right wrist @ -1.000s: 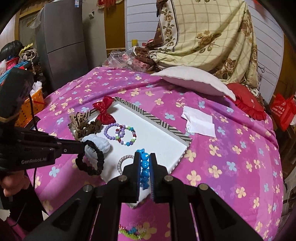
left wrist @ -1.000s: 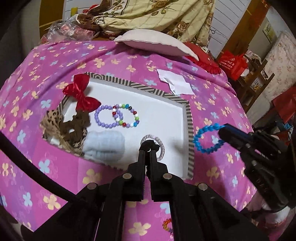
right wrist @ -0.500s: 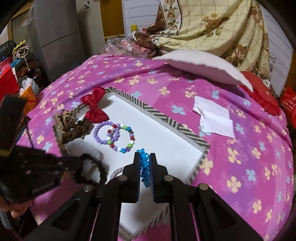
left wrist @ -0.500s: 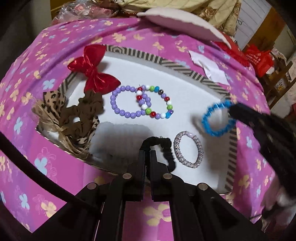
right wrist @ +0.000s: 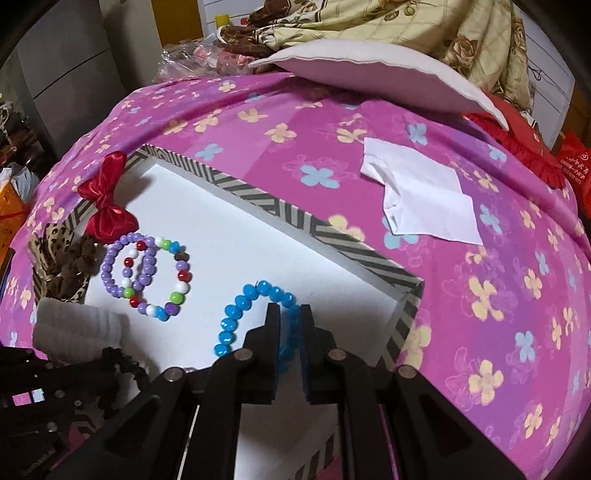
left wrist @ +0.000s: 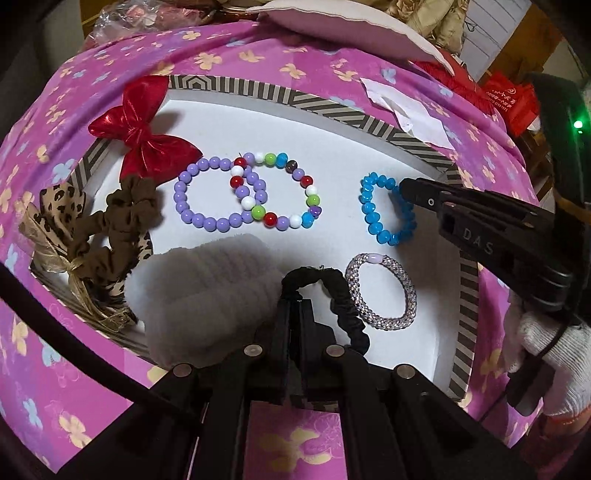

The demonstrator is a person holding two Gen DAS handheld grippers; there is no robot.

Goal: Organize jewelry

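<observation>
Bed under pink floral cover; striped tray point(left wrist: 466, 295) holds most pieces. Right hand-held gripper point(right wrist: 289, 314) opening, blue bracelet point(right wrist: 236, 314) between jaws, resting on tray. Left hand-held gripper point(left wrist: 295, 308) pinching black scrunchie point(left wrist: 343, 295) low over tray. Release remains.

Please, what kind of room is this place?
Probably a lived-in room at home, perhaps a bedroom. A floral pink cloth covers the surface under the striped tray, a flowered quilt is heaped behind a cushion, and a grey cabinet, maybe a fridge, stands nearby.
</observation>
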